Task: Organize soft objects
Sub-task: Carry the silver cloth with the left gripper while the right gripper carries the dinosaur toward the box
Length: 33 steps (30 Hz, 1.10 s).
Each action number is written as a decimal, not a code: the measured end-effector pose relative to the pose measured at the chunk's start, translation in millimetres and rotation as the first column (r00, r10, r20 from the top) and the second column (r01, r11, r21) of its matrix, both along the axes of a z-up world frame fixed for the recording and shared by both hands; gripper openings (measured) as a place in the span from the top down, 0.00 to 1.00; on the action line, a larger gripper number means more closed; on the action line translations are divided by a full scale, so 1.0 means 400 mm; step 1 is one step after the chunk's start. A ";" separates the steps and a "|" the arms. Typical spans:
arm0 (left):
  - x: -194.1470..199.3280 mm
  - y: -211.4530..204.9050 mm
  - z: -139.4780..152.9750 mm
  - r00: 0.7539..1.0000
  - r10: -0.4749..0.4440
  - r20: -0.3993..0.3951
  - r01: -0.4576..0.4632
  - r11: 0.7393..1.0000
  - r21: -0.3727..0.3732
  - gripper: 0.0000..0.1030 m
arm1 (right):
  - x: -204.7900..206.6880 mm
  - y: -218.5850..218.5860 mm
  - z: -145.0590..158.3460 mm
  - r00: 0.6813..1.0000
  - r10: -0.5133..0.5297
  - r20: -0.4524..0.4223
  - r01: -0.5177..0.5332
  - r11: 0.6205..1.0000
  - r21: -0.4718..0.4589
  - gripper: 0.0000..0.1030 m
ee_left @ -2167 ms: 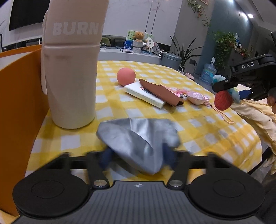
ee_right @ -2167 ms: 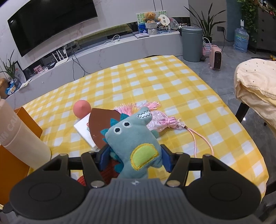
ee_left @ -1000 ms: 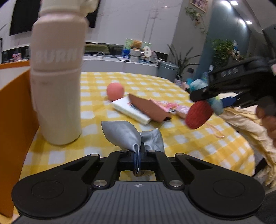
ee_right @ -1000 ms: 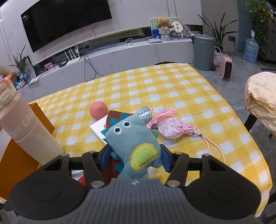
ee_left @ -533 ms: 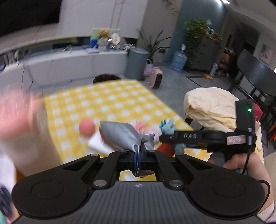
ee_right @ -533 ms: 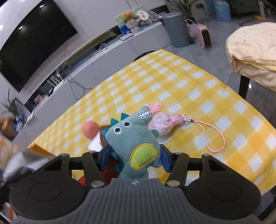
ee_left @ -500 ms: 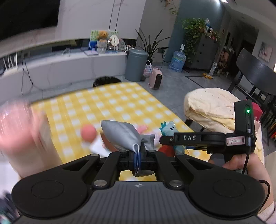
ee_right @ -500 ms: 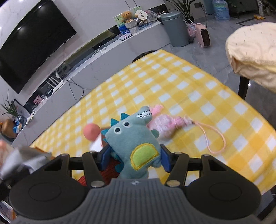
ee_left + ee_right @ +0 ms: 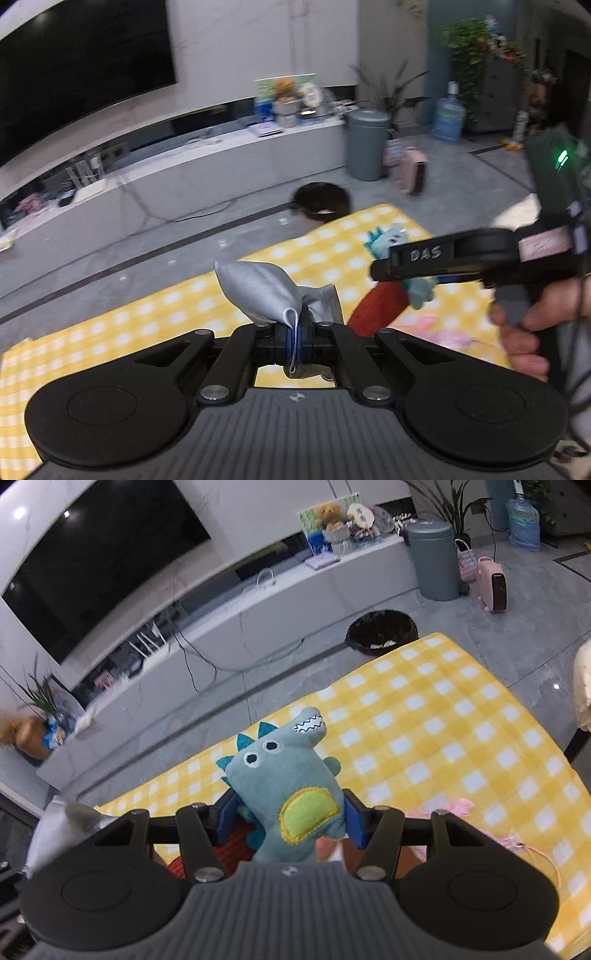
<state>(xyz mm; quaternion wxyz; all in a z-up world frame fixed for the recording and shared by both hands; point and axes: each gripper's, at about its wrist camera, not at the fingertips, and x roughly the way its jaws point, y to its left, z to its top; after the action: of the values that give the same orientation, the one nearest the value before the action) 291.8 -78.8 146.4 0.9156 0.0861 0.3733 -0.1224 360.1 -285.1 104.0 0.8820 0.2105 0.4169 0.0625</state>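
Observation:
My left gripper (image 9: 294, 341) is shut on a silver-grey fabric pouch (image 9: 264, 288), pinching its gathered edge; the pouch bulges up and left above the jaws, high over the yellow checked tablecloth (image 9: 177, 310). My right gripper (image 9: 289, 818) is shut on a teal plush dinosaur (image 9: 291, 779) with a yellow-green belly patch and a red knitted part (image 9: 229, 843) hanging below. In the left wrist view the right gripper (image 9: 417, 258) comes in from the right, held by a hand (image 9: 528, 325), with the dinosaur (image 9: 388, 240) and its red part (image 9: 380, 302) showing. The grey pouch (image 9: 59, 823) appears at the left edge of the right wrist view.
A pink tasselled pouch (image 9: 458, 808) with a cord lies on the tablecloth (image 9: 443, 731) near the right gripper. Beyond the table's far edge is grey floor with a black bin (image 9: 382, 631), a grey bin (image 9: 434, 559) and a long white TV cabinet (image 9: 258, 602).
Both grippers have risen well above the table with their loads and now face the table's far edge and the floor. The cream bottle, orange box and pink ball have left view.

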 end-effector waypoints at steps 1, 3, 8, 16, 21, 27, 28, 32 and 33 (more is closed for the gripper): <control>0.017 0.015 -0.005 1.000 0.019 -0.013 -0.019 1.000 0.002 0.98 | 0.015 0.028 0.006 1.000 0.004 -0.010 -0.004 1.000 -0.011 0.45; 0.052 0.056 -0.027 0.996 0.065 -0.056 -0.066 0.998 -0.011 0.98 | 0.035 0.082 0.026 1.000 0.025 0.001 -0.025 0.999 -0.026 0.45; 0.099 0.173 -0.061 0.984 0.149 -0.095 -0.153 0.988 -0.034 0.98 | 0.059 0.199 0.061 0.996 0.084 0.003 -0.084 0.995 -0.057 0.45; 0.087 0.385 -0.111 0.961 0.247 -0.125 -0.252 0.967 -0.032 0.97 | 0.036 0.373 0.088 0.973 0.232 0.009 -0.230 0.969 -0.096 0.45; 0.056 0.463 -0.171 0.957 0.263 -0.120 -0.265 0.964 0.004 0.97 | -0.016 0.517 0.092 0.898 0.440 -0.003 -0.431 0.879 -0.203 0.45; 0.032 0.513 -0.264 0.944 0.305 -0.123 -0.299 0.952 0.070 0.97 | -0.095 0.683 0.059 0.789 0.610 -0.076 -0.594 0.726 -0.345 0.45; 0.026 0.522 -0.275 0.943 0.307 -0.127 -0.300 0.951 0.072 0.98 | -0.103 0.705 0.049 0.775 0.627 -0.083 -0.610 0.707 -0.359 0.45; 0.024 0.552 -0.325 0.934 0.330 -0.135 -0.323 0.944 0.069 0.98 | -0.124 0.780 0.004 0.744 0.655 -0.133 -0.642 0.644 -0.416 0.45; 0.026 0.556 -0.337 0.932 0.337 -0.132 -0.330 0.942 0.066 0.97 | -0.125 0.793 -0.008 0.742 0.655 -0.146 -0.643 0.631 -0.434 0.45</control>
<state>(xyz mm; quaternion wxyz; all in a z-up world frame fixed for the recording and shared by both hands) 302.4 143.6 11.7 0.8922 0.0321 0.4490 0.0370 310.0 31.9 101.0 0.8289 -0.1681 0.4554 0.2778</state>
